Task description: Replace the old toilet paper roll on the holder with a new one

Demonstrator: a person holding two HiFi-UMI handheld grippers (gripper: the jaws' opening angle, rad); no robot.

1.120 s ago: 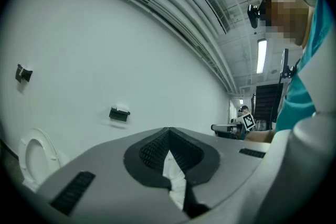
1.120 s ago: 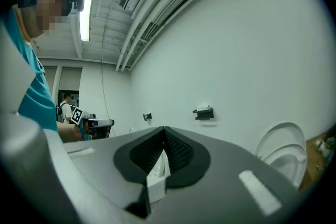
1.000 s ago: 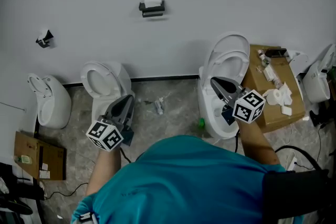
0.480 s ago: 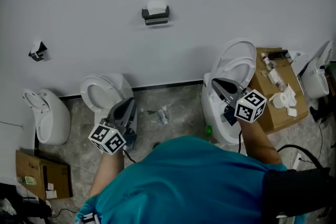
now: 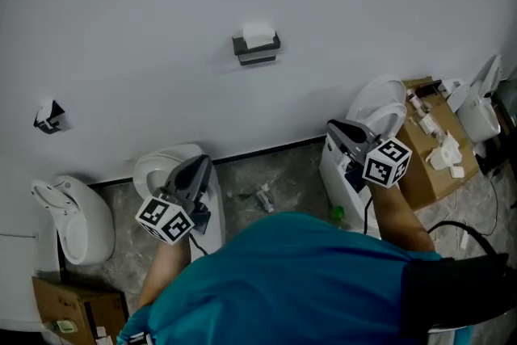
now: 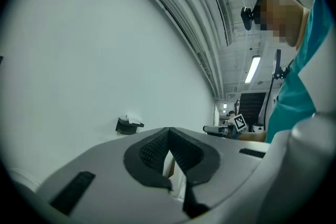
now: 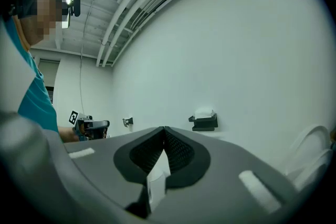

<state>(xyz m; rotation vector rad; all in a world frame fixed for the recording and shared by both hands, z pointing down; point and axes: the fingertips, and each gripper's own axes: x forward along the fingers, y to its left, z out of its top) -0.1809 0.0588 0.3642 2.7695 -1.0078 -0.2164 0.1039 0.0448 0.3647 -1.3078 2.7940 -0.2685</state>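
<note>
On the wall, paper roll sits well beyond left gripper and right gripper, jaws together.

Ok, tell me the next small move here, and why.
Probably carry the right gripper closer to the holder on the wall, opening its jaws on the way. The roll sits on the holder untouched, the right gripper and the left gripper are both shut with nothing between their jaws, and both are well short of the wall.
</note>
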